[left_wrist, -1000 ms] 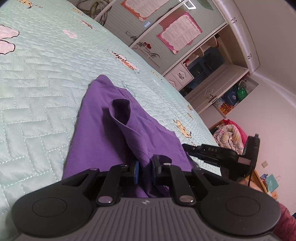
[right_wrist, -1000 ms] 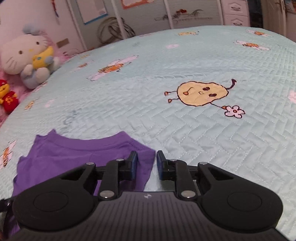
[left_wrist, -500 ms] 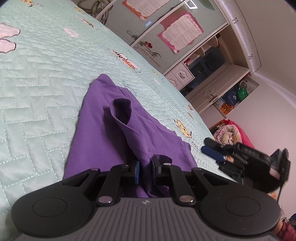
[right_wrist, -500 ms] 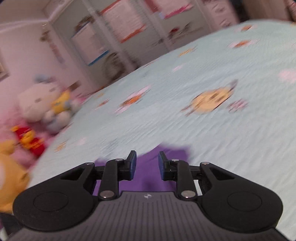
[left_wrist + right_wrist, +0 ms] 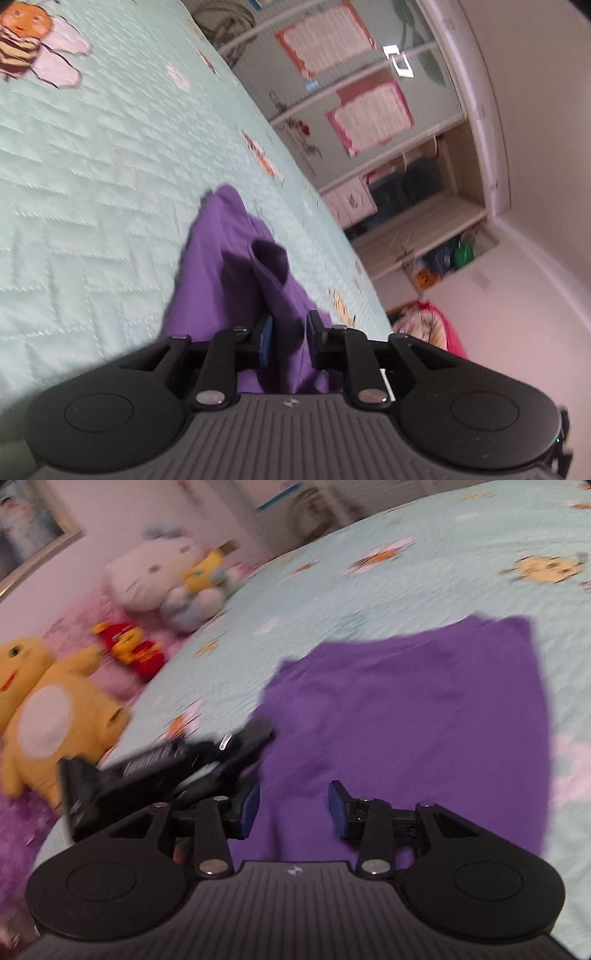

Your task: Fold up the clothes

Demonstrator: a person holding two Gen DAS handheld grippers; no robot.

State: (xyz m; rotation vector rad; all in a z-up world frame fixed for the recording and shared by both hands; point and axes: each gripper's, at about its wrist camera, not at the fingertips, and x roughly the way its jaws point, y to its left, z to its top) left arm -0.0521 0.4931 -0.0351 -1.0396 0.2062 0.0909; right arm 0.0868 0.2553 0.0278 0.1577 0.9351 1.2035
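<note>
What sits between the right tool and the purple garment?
Nothing visible. The right tool, jaws opening, hangs directly over the purple garment on the quilt. The left tool is at the cloth's left edge, not in the path.

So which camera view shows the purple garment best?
The right wrist view: the purple garment lies spread on the bed quilt, with most of its outline visible, though blurred. The left wrist view shows it only edge-on, a raised fold running between the left tongs.
</note>
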